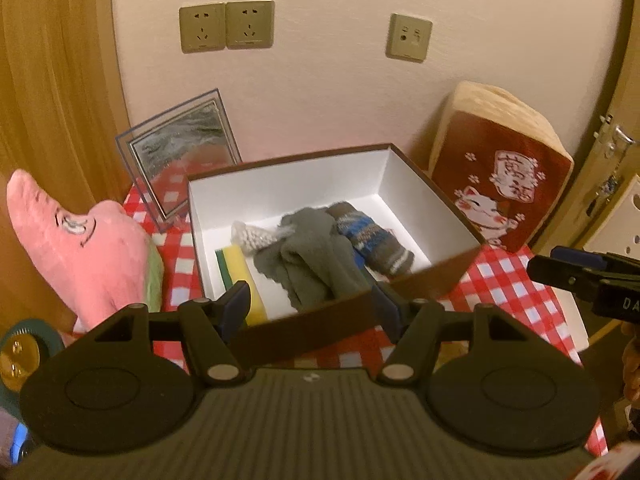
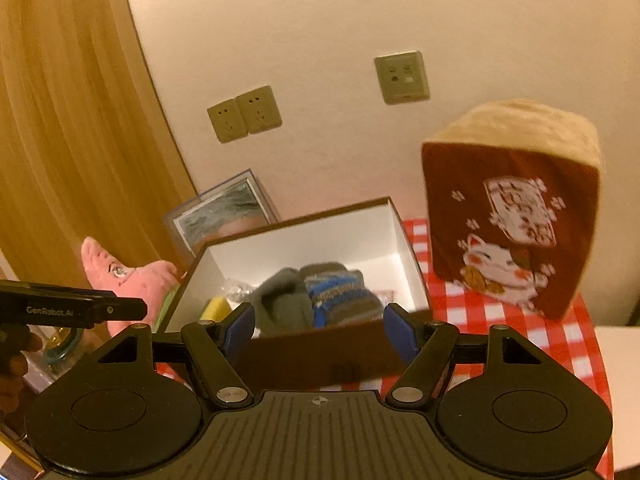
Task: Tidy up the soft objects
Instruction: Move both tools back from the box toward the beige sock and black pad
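A brown box (image 1: 300, 184) with a white inside stands on the red-checked cloth (image 1: 512, 288). In it lie a grey cloth (image 1: 308, 264), a blue-striped sock (image 1: 372, 240), a yellow-green sponge (image 1: 236, 268) and a small mesh bundle (image 1: 250, 236). My left gripper (image 1: 311, 306) hangs open over the box's near wall, with nothing between the pads. My right gripper (image 2: 320, 328) is open too, just before the same box (image 2: 320, 240), also with nothing in it. A pink plush (image 1: 80, 248) lies left of the box. Right of it stands a lucky-cat cushion (image 1: 500, 168).
A glass picture frame (image 1: 180, 152) leans on the wall behind the box's left corner. Wall sockets (image 1: 226, 26) sit above. Wooden panels close in the left side, and a door with a handle (image 1: 616, 140) is at the right. The right gripper (image 1: 538, 270) shows at the right edge.
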A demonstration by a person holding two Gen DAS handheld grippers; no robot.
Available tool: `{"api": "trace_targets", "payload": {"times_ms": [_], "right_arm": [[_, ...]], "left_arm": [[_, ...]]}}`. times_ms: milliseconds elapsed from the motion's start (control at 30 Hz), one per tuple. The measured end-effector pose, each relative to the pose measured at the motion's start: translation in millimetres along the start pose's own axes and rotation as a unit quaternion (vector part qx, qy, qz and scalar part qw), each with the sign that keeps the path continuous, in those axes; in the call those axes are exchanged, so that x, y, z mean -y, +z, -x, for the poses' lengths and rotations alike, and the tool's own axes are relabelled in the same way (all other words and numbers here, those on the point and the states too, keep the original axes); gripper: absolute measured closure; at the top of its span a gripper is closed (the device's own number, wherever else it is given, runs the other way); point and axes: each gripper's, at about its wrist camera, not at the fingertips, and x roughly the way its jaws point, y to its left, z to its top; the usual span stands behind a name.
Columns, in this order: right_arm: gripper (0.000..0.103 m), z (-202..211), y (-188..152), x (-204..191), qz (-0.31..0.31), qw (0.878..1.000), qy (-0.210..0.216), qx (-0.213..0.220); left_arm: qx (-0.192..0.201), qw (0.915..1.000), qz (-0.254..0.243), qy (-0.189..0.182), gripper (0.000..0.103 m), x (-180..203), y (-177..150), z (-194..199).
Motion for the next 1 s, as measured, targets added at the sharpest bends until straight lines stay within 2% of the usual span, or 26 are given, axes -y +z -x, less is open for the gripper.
{"api": "trace_targets", "payload": {"times_ms": [600, 1000], "right_arm": [[0.027, 46, -60, -6, -0.051, 0.998, -0.012, -0.043], [0.027, 57, -94, -6, -0.079, 0.993, -0.029, -0.082]], "left_arm": [[-0.055, 0.9981, -0.009, -0.025, 0.038, 21, -71, 21], [-0.089, 0.9955, -0.011, -0.032, 0.038, 30, -111, 21]]}}
